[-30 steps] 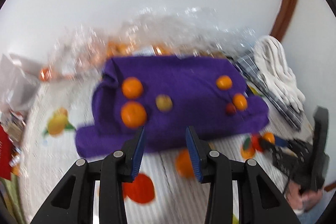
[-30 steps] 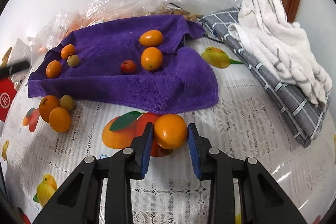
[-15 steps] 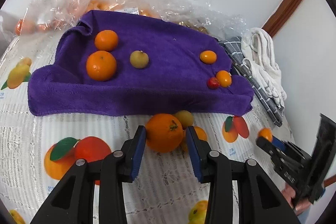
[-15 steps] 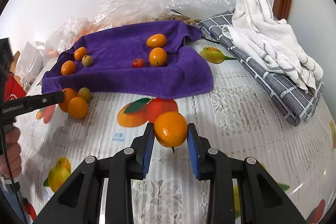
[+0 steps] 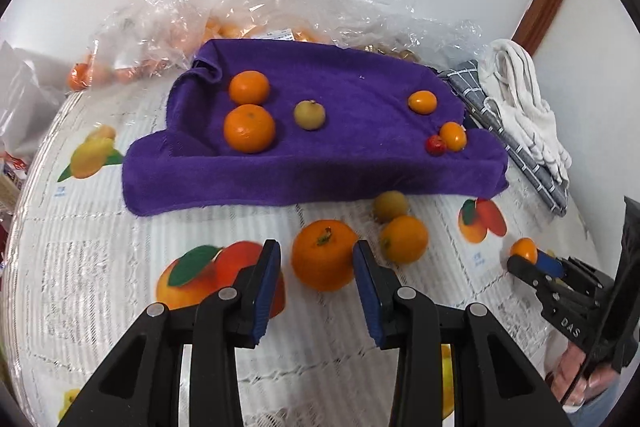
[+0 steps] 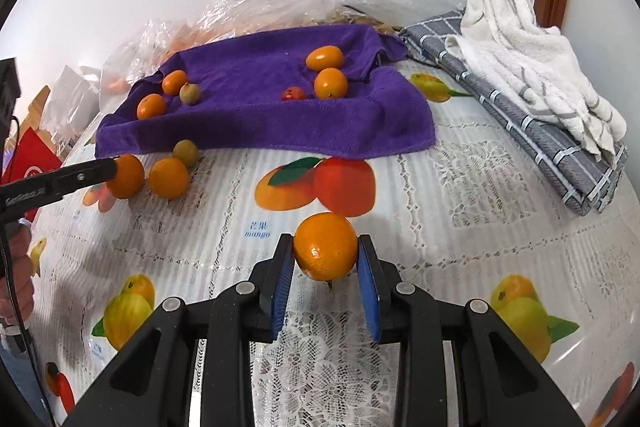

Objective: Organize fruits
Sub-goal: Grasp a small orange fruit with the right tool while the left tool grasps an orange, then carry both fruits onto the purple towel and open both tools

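In the right wrist view, the right gripper is seen at lower centre with its blue-padded jaws closed onto a round, glossy orange mandarin, held clear above the tabletop, which is covered by a white lace-patterned plastic cloth printed with fruit.

In the left wrist view, the left gripper is seen at lower centre with its jaws part open around a second mandarin with a green stem; a gap shows on the left side, and contact on the right cannot be told. A smaller orange fruit and a yellowish-green round fruit lie just beside it.

Beyond, in the middle of both frames, a rumpled purple terry towel carries six more fruits in two groups.

The left jaws would best be closed gently and centred, so the fruit is not squashed or its neighbours rolled. The held mandarin would probably be set beside its like on the towel.

Readable writing: "mango" under two blue characters on the cloth, and "DAS" on the right gripper's black body.
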`<state>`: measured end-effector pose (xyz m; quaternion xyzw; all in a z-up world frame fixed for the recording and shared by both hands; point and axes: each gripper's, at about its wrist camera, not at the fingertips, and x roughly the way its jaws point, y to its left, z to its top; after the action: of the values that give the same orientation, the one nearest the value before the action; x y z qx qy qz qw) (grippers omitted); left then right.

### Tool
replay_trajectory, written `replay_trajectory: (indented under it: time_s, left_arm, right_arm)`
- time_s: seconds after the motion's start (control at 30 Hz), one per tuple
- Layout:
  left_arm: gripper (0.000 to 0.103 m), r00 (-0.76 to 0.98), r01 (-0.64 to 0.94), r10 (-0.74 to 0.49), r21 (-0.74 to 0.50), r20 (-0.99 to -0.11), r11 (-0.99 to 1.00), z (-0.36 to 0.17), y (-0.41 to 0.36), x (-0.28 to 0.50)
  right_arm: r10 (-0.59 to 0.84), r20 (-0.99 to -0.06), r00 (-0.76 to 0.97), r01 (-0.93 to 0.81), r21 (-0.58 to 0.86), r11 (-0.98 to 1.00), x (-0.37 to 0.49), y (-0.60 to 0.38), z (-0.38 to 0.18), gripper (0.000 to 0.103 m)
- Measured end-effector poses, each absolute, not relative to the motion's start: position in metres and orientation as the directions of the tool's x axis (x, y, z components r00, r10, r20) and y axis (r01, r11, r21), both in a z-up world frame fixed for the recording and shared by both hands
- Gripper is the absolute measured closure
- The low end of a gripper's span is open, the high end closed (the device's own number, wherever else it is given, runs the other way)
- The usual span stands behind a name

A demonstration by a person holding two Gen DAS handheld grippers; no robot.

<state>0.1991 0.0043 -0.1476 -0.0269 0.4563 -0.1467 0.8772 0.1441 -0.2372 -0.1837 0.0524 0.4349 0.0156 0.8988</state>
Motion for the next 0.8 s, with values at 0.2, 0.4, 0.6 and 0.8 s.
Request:
replay_trajectory:
  time_s: [0.2, 0.4, 0.6, 0.8]
  left_arm:
    - [0.067, 0.514, 0.270, -0.360, -0.252, -0.778, 0.929, -0.155, 0.000, 0.200]
    - [0.055, 0.489, 0.289, -0.338, -0.216, -0.804, 0.933, -0.173, -0.022, 0.207]
    - [0.059, 0.560, 0.281, -0.257, -0.112, -0.788, 0.953, -0.176, -0.030, 0.200]
    - [0.064, 0.555, 0.270, -0.261, -0.126, -0.790, 0.955, -0.173, -0.022, 0.198]
  right_arm:
    - [0.070, -0.786, 0.615, 0.020, 0.104, 0.994, 0.146, -0.236, -0.189, 0.072]
    - [0.070, -0.785, 0.615, 0.021, 0.106, 0.994, 0.146, -0.236, -0.190, 0.072]
    - [0.066, -0.784, 0.617, 0.021, 0.099, 0.995, 0.147, -0.235, -0.190, 0.072]
    - [0.066, -0.783, 0.618, 0.028, 0.106, 0.994, 0.146, -0.236, -0.187, 0.072]
